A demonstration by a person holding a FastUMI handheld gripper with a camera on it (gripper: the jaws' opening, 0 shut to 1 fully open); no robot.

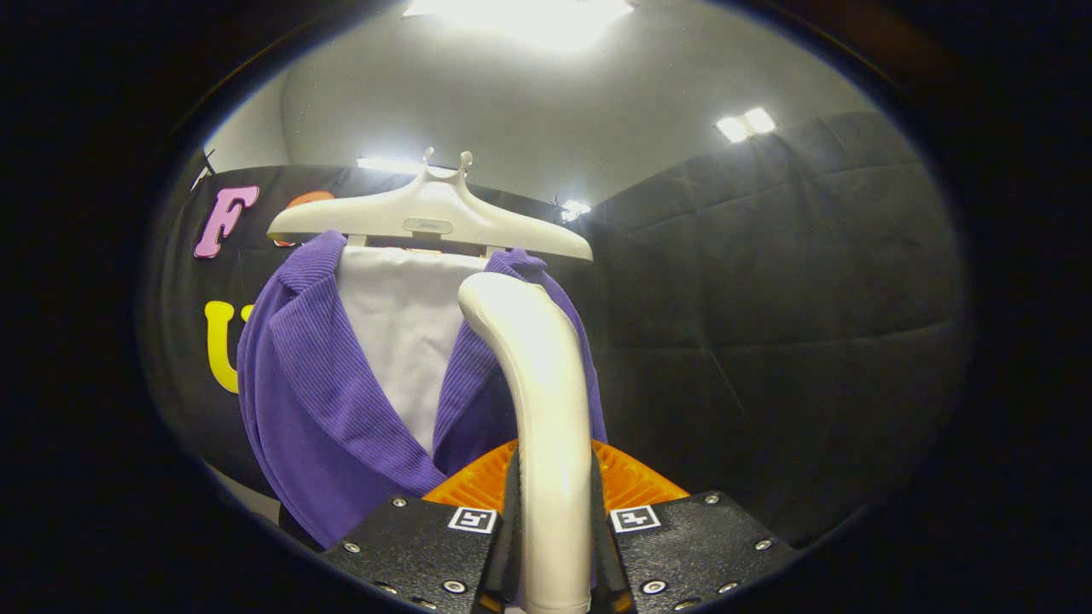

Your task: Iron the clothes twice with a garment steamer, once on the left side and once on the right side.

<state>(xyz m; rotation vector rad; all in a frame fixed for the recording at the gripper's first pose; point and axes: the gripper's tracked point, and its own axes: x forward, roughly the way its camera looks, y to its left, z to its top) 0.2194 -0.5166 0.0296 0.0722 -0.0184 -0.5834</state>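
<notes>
A purple ribbed garment [299,401] hangs open on a cream hanger [429,217], with a white panel [401,333] showing between its two front edges. My gripper [554,520] is shut on the white handle of the garment steamer [542,384]. The steamer rises between my fingers and curves toward the garment's right front edge, covering part of it. Whether the steamer head touches the cloth is hidden from me.
The booth's black cloth wall [768,298] runs behind and to the right of the garment. Ceiling lights [746,124] shine above. A pale strip of floor or base [247,499] shows below the garment's left hem.
</notes>
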